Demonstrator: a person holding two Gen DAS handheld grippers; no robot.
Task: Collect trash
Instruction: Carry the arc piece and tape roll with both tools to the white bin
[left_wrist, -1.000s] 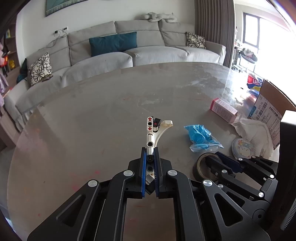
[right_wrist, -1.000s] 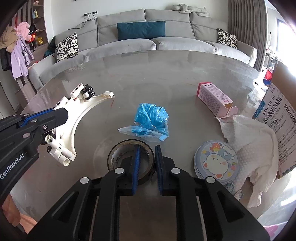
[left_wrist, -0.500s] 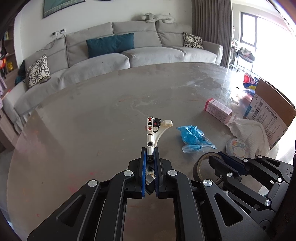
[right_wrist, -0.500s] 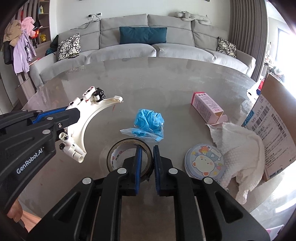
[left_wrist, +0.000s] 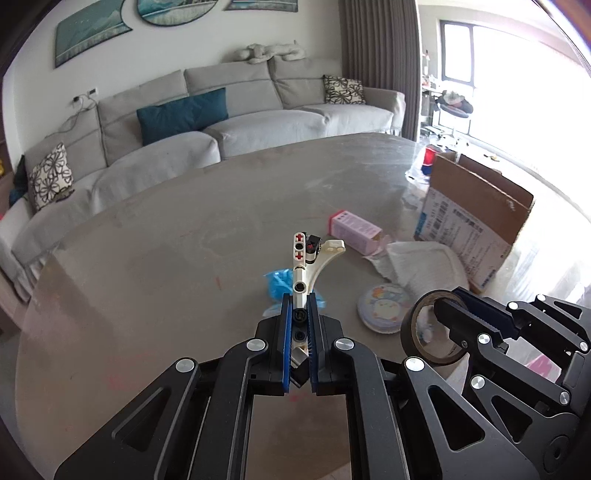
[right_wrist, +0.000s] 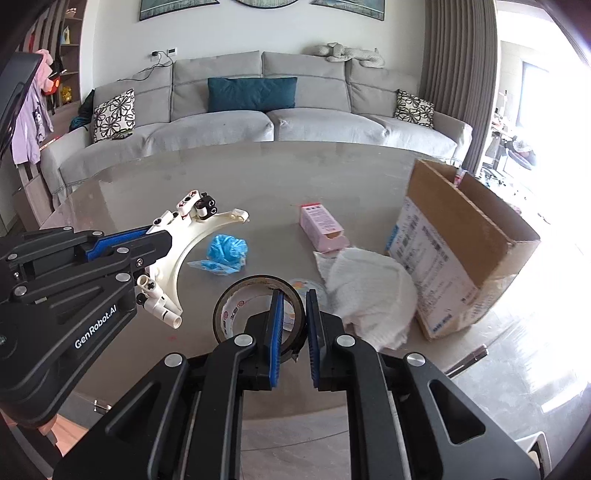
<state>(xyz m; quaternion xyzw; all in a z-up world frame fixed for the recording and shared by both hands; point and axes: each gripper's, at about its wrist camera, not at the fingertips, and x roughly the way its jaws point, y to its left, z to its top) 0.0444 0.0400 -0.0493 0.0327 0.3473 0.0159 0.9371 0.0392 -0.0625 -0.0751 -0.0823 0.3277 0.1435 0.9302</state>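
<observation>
While your left gripper (left_wrist: 298, 314) clamps the white toy piece (left_wrist: 310, 258) and your right gripper (right_wrist: 293, 325) pinches the tape roll (right_wrist: 236, 310) (both raised off the tabletop (right_wrist: 295, 177)), the blue glove (right_wrist: 227, 251) lies below them.

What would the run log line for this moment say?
left gripper: shut on toy part | right gripper: shut on tape roll | both held above table | cardboard box: open, at right

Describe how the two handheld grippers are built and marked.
Both the left gripper and the right gripper are matte black linkage frames with triangular cut-outs, silver round pivot pins and blue ribbed finger pads. White "GenRobot.AI" lettering runs along the left one's side.
</observation>
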